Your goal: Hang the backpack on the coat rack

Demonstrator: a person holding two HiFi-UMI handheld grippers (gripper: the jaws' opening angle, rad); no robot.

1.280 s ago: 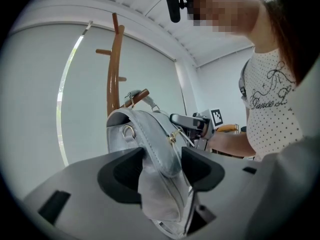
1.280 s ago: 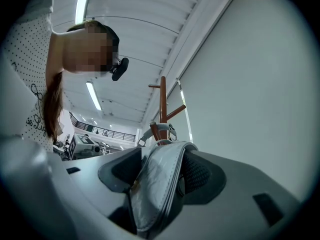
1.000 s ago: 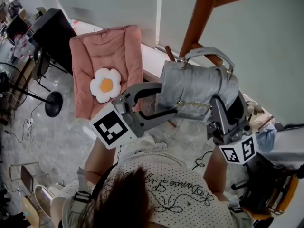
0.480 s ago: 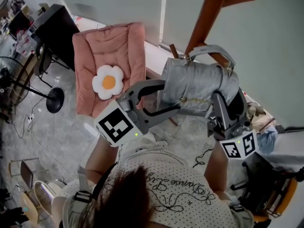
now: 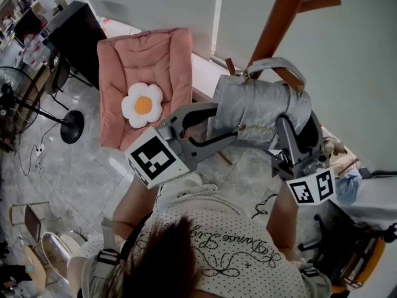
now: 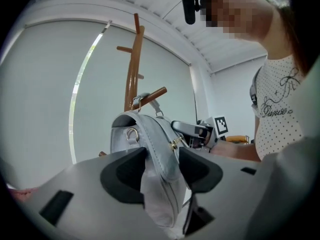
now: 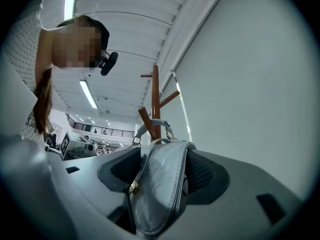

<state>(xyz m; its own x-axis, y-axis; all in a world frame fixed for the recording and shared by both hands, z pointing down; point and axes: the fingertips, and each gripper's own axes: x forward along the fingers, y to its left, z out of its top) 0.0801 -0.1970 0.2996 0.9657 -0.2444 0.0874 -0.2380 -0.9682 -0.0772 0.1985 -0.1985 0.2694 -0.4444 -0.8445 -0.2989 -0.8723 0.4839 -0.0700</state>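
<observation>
A silver-grey backpack (image 5: 257,107) hangs in the air between my two grippers, close against the brown wooden coat rack (image 5: 282,17). Its top handle (image 5: 277,65) loops at a lower peg of the rack. My left gripper (image 5: 214,121) grips the bag's left end and its jaws are closing, with the backpack (image 6: 150,139) squeezed between the pads. My right gripper (image 5: 293,129) is shut on the bag's right end. In the right gripper view the backpack (image 7: 160,184) fills the gap between the pads, and the handle (image 7: 150,126) sits round the peg of the coat rack (image 7: 155,99).
A pink padded chair (image 5: 146,54) with a white flower cushion (image 5: 142,104) stands to the left under the window. Farther left are a black desk (image 5: 68,30) and a fan's stand (image 5: 71,129). An orange-framed chair (image 5: 366,259) sits at the lower right.
The backpack and both grippers have edged slightly toward the rack's pole, and the handle now lies closer to the peg. Both grippers keep their hold.
</observation>
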